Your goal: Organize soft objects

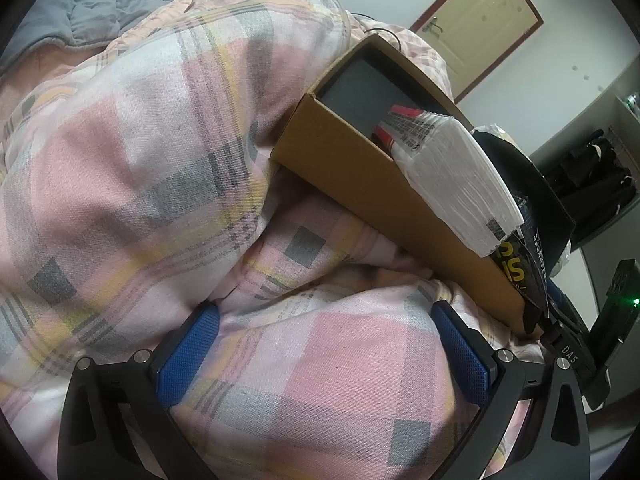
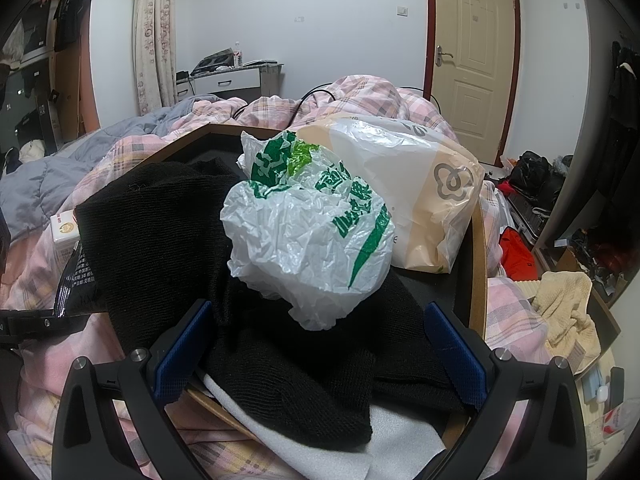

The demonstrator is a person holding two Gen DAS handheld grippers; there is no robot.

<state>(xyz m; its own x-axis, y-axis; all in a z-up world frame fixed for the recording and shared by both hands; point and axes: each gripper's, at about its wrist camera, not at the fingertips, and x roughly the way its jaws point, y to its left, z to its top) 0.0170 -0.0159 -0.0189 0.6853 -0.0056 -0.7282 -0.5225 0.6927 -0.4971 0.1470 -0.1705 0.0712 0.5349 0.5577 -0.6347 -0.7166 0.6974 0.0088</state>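
A brown cardboard box (image 1: 360, 184) lies on a pink plaid quilt (image 1: 132, 168). A white tissue pack with red print (image 1: 452, 176) leans over its near wall, beside a black and yellow packet (image 1: 520, 264). My left gripper (image 1: 324, 310) is open, its blue pads (image 1: 188, 356) pressed against a bulge of the quilt. In the right wrist view the box rim (image 2: 478, 280) surrounds a black knit garment (image 2: 160, 220), a crumpled white and green plastic bag (image 2: 308, 232) and a cream plastic package (image 2: 420, 184). My right gripper (image 2: 318, 308) hangs open over the black garment, holding nothing.
A grey duvet (image 2: 52, 172) lies at the bed's far left. White sheet material (image 2: 400, 436) sticks out under the garment. A beige towel (image 2: 568, 312) sits in another box at the right, with clothes on the floor (image 2: 532, 184) beyond. A door (image 2: 472, 52) is behind the bed.
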